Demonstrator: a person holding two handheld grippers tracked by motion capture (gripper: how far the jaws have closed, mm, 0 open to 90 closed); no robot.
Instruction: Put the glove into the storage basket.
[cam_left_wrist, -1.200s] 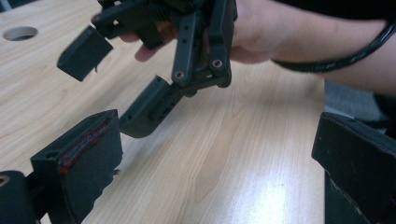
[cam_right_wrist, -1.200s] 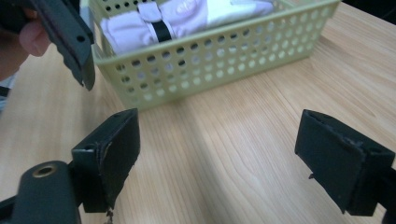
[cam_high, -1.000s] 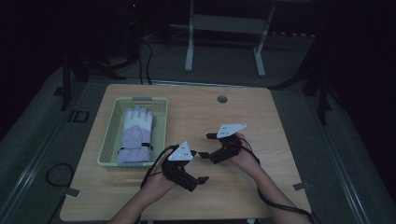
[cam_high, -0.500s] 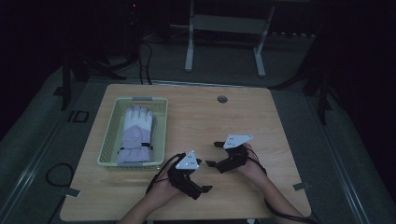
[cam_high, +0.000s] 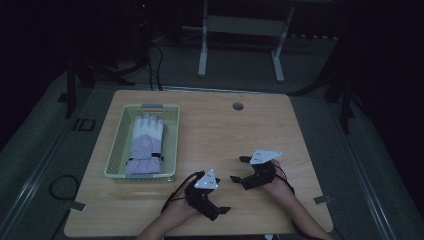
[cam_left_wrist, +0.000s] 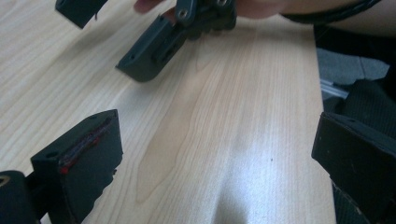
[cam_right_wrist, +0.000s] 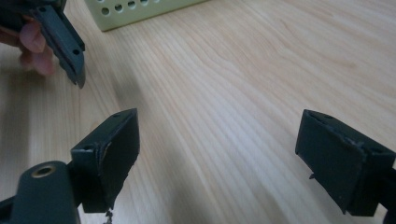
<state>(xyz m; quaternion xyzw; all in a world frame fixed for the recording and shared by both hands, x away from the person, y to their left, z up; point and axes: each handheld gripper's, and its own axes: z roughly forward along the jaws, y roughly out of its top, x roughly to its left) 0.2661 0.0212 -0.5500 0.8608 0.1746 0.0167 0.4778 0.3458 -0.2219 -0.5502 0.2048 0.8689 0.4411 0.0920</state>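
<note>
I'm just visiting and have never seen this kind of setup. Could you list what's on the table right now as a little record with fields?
table: light wooden top
basket: pale green, perforated, on the table's left side
glove: white and lilac, lying inside the basket
left gripper: hand-held near the front edge, fingers apart, nothing between them
right gripper: hand-held to the right of the left one, fingers apart, nothing between them
contact: neither gripper touches basket or glove
</note>
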